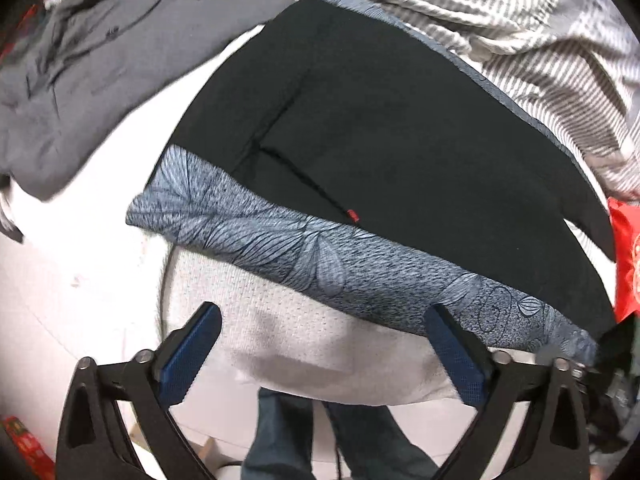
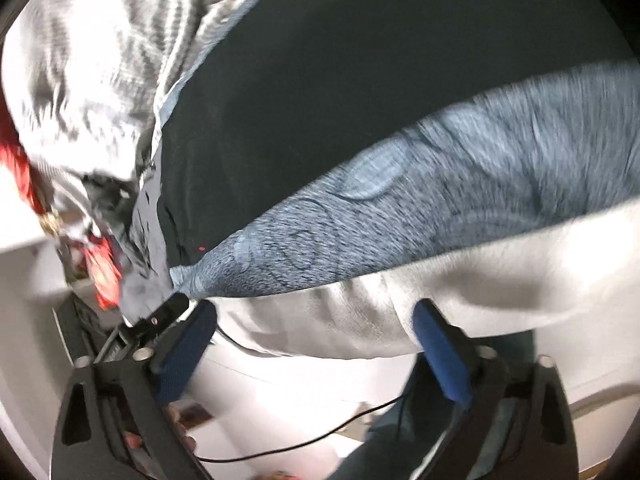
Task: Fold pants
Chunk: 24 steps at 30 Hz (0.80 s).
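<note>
So far done: black pants (image 1: 400, 140) laid out flat and rather smooth; no crosswise fold visible; about a lengthwise fold, leg over leg, cannot tell.
Place of pants: on the white table (image 1: 80, 280), with the blue-grey patterned waistband (image 1: 320, 260) turned toward the near edge, partly over a white knitted cloth (image 1: 280, 340); a small red tag (image 1: 352, 216) just behind the waistband.
Left gripper (image 1: 323, 312): released, jaws wide apart, nothing between the pads; pointing steeply down over the knitted cloth, just at the near border of the waistband, with one finger (image 1: 452, 344) close to it; contact with the fabric not clear.
Right gripper (image 2: 316, 306): also released and empty; in its own blurred view hanging over the knitted cloth near the table's edge, just below one corner of the waistband.
Step in hand, as a judgement: probably reaching for the waistband with both grippers, in order to lift it and carry it over the legs.
Still left: seizing the waistband, making the folds, flattening the packet; so nearly the whole task.
Neighbours: grey buttoned garment (image 1: 100, 80) toward the far left corner, striped garment (image 1: 520, 40) along the far side and touching the pants, red packet (image 1: 626, 260) at the right edge.
Possible trouble: catching the knitted cloth together with the waistband.
</note>
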{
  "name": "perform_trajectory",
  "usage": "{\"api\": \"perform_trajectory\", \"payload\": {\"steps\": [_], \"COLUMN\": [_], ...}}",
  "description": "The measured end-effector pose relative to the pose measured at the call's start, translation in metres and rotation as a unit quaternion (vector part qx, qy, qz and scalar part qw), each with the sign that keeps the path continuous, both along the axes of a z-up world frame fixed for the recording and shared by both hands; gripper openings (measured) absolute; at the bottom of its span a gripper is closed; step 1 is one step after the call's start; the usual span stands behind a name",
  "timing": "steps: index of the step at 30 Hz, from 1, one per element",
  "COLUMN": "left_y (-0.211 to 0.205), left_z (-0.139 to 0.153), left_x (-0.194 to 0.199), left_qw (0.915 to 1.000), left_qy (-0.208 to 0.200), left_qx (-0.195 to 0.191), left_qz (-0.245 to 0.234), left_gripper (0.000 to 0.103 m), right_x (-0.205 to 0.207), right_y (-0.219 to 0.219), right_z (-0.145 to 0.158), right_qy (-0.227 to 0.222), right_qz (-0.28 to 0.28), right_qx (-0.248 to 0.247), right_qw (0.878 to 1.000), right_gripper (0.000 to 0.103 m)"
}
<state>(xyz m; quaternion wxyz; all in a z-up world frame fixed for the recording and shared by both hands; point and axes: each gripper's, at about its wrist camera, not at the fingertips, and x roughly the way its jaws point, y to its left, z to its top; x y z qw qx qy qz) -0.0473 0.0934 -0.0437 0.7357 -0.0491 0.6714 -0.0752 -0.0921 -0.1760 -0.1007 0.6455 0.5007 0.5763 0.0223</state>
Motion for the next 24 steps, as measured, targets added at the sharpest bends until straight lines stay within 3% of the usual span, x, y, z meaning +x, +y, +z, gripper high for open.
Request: {"api": "perform_trajectory", "payload": {"steps": [1, 2, 13, 15, 17, 19, 24], "left_y": [0.003, 0.005, 0.005, 0.004, 0.005, 0.005, 0.008], "left_z": [-0.005, -0.009, -0.031, -0.035, -0.039, -0.042, -0.049], "left_x": [0.000, 0.000, 0.004, 0.003, 0.003, 0.003, 0.005], "left_qw": [0.9999, 0.9997, 0.9969, 0.9960, 0.9951, 0.9937, 0.9883], "left_qy": [0.009, 0.016, 0.028, 0.033, 0.040, 0.048, 0.067], "left_qx": [-0.010, -0.016, -0.069, -0.076, -0.084, -0.095, -0.136], "left_qz": [0.000, 0.001, -0.027, -0.032, -0.036, -0.036, -0.015], "left_gripper": [0.091, 0.091, 0.091, 0.091, 0.091, 0.091, 0.091], "right_x": [-0.002, -0.004, 0.002, 0.008, 0.016, 0.020, 0.018], "right_y": [0.000, 0.000, -0.013, -0.014, -0.012, -0.012, -0.013], "right_z": [-0.006, -0.014, -0.049, -0.054, -0.054, -0.050, -0.026], "right_qy": [0.002, 0.000, -0.052, -0.054, -0.050, -0.052, -0.075], "right_qz": [-0.010, -0.021, -0.098, -0.114, -0.126, -0.131, -0.121], "right_qx": [0.008, 0.024, 0.094, 0.115, 0.134, 0.143, 0.156], "right_qw": [1.000, 0.999, 0.989, 0.985, 0.982, 0.980, 0.977], "right_gripper": [0.074, 0.070, 0.070, 0.064, 0.033, 0.013, 0.011]}}
